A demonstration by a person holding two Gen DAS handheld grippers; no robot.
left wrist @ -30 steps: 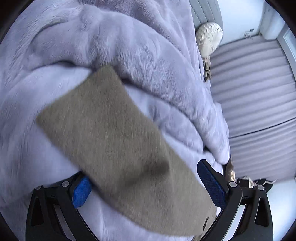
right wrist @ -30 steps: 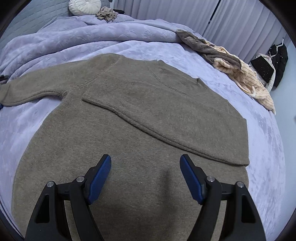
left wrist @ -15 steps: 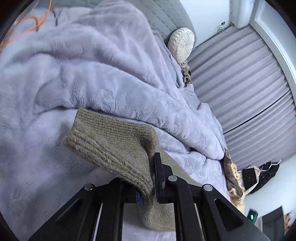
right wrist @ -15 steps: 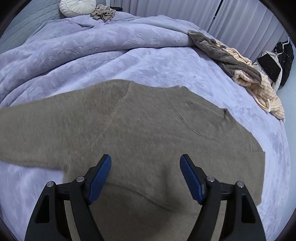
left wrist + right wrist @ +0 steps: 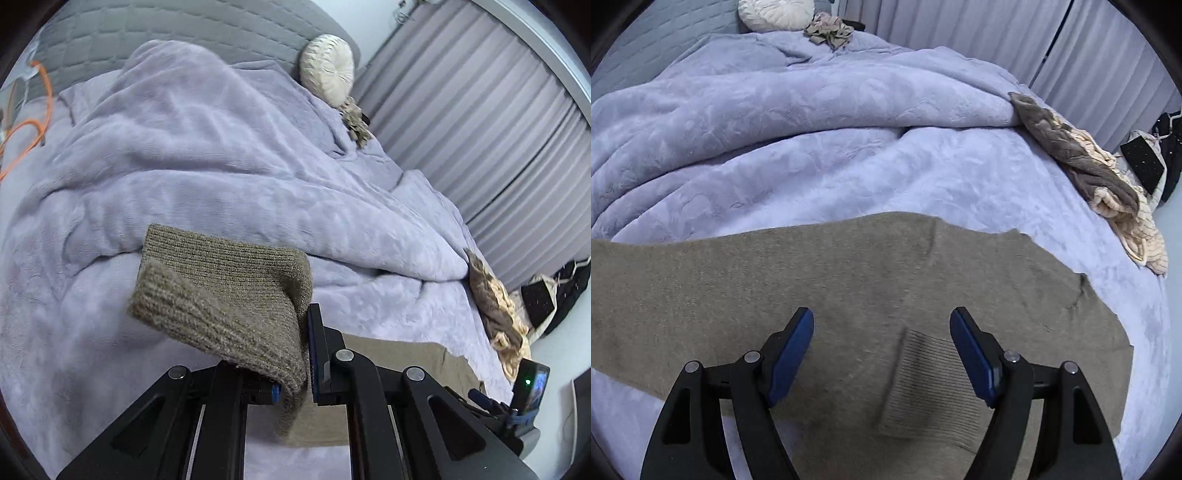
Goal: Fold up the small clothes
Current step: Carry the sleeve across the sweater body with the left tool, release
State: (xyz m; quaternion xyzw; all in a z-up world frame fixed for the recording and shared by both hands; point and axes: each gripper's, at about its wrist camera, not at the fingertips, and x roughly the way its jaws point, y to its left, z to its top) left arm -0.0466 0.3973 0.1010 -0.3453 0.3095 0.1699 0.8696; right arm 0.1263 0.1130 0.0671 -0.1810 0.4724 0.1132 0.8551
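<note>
— What is differing from a second ago?

— The left gripper [image 5: 308, 365], which was standing wide over the flat sleeve, is now clamping the ribbed cuff [image 5: 225, 299] of the olive sweater [image 5: 849, 280] between its pads, and the cuff is hanging lifted off the bed, folded over itself. The right gripper [image 5: 882, 354] is keeping its jaws apart with nothing between them, and it is now hovering over a second ribbed cuff [image 5: 923, 387] lying on the sweater's body instead of over the folded sleeve.

— And the surface?

— The sweater is lying spread on a lavender plush blanket [image 5: 812, 147] covering a bed, bunched into a ridge behind it. A round cream cushion [image 5: 327, 68] is resting by the grey quilted headboard [image 5: 184, 26]; pleated curtains [image 5: 480, 129] are hanging alongside.

— Any containers?

— I am seeing none clearly. A heap of brown and cream knitwear [image 5: 1100, 173] is sitting at the bed's far edge, and an orange cable [image 5: 33, 122] is curling at the left.
</note>
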